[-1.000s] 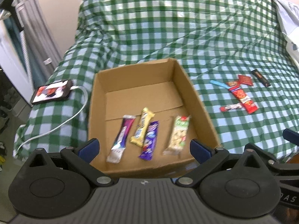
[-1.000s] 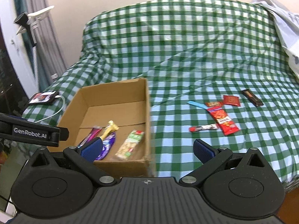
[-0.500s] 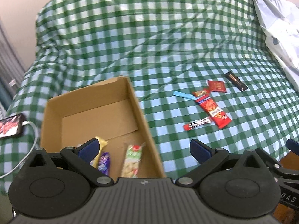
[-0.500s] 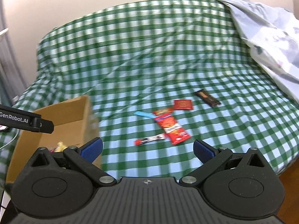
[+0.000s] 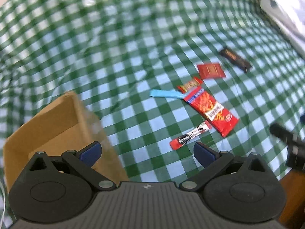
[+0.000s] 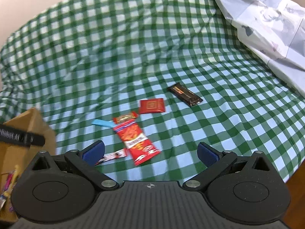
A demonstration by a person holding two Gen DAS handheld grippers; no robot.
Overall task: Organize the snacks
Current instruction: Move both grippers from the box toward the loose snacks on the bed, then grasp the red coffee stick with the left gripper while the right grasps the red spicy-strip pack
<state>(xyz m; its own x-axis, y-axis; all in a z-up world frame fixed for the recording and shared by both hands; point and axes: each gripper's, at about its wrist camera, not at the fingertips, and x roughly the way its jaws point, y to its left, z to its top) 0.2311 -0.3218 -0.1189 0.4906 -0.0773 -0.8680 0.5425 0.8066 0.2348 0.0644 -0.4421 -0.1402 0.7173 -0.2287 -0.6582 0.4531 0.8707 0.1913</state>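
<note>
Several snacks lie loose on the green checked bed cover: a long red packet (image 5: 211,111) (image 6: 135,143), a small red-and-black stick (image 5: 190,137) (image 6: 112,156), a blue strip (image 5: 166,93) (image 6: 101,123), a small orange-red bar (image 5: 190,84) (image 6: 125,118), a red square sachet (image 5: 210,70) (image 6: 152,106) and a dark bar (image 5: 235,59) (image 6: 184,94). The cardboard box (image 5: 55,126) (image 6: 21,133) stands at the left, with snacks in it at the right wrist view's left edge. My left gripper (image 5: 146,151) is open and empty near the stick. My right gripper (image 6: 150,153) is open and empty above the red packet.
A crumpled pale sheet (image 6: 266,19) lies at the bed's far right. The bed's near edge and a wooden floor (image 6: 297,194) show at the lower right. The right gripper's arm (image 5: 289,143) shows at the left wrist view's right edge.
Both grippers have swung right, away from the box and toward the loose snacks, and moved closer to them. Both stay open and empty.
</note>
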